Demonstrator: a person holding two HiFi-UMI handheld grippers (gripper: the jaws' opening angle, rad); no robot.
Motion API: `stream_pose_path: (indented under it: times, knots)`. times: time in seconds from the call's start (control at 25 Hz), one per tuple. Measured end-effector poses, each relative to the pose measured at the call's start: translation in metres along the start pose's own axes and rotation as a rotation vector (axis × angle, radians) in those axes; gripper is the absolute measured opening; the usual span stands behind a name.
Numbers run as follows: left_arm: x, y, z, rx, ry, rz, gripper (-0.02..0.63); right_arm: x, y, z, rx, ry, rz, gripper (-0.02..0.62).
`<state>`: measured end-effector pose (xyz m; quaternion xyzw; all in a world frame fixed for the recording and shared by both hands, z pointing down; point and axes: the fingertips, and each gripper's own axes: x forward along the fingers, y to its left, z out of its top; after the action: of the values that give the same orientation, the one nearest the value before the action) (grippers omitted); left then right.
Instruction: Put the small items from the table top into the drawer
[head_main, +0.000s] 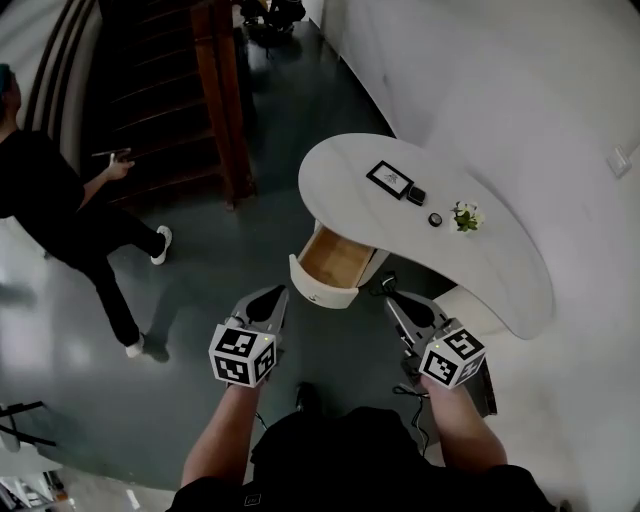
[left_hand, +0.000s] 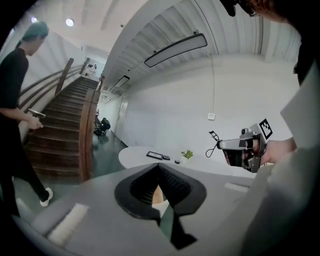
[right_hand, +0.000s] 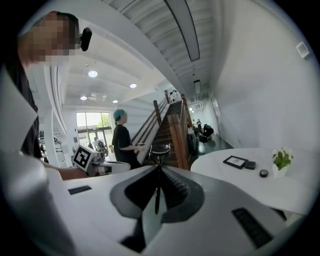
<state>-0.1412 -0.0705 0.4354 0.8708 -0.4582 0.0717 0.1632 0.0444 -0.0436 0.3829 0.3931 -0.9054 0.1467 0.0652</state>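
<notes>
A white curved table (head_main: 500, 262) carries a black-framed picture (head_main: 389, 178), a small black box (head_main: 416, 196), a small round black item (head_main: 435, 219) and a little potted plant (head_main: 466, 216). Its wooden-lined drawer (head_main: 331, 262) stands pulled open toward me. My left gripper (head_main: 264, 304) hangs just short of the drawer's left, shut and holding nothing. My right gripper (head_main: 401, 304) is level with it beside the drawer's right, also shut and holding nothing. In the right gripper view the picture (right_hand: 235, 161), box (right_hand: 250, 165), round item (right_hand: 263, 173) and plant (right_hand: 281, 160) lie ahead to the right.
A person in black (head_main: 60, 215) stands on the dark floor at the left, near a wooden staircase (head_main: 170, 90). A white wall (head_main: 520, 90) runs behind the table. A cable lies on the floor under the table's front edge (head_main: 385, 282).
</notes>
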Motion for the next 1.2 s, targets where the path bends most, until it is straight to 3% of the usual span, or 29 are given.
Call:
stream_pose_path:
  times: [0.44, 1.0, 1.2]
  knots:
    - [0.022, 0.040, 0.014, -0.030, -0.002, 0.039, 0.012, 0.060, -0.024, 0.015, 0.005, 0.018, 0.042, 0.029]
    - [0.132, 0.049, 0.009, -0.065, 0.093, 0.144, 0.012, 0.129, -0.144, 0.001, 0.045, 0.076, 0.170, 0.029]
    - [0.162, 0.047, 0.014, -0.084, 0.096, 0.162, 0.012, 0.146, -0.167, -0.011, 0.045, 0.132, 0.225, 0.029]
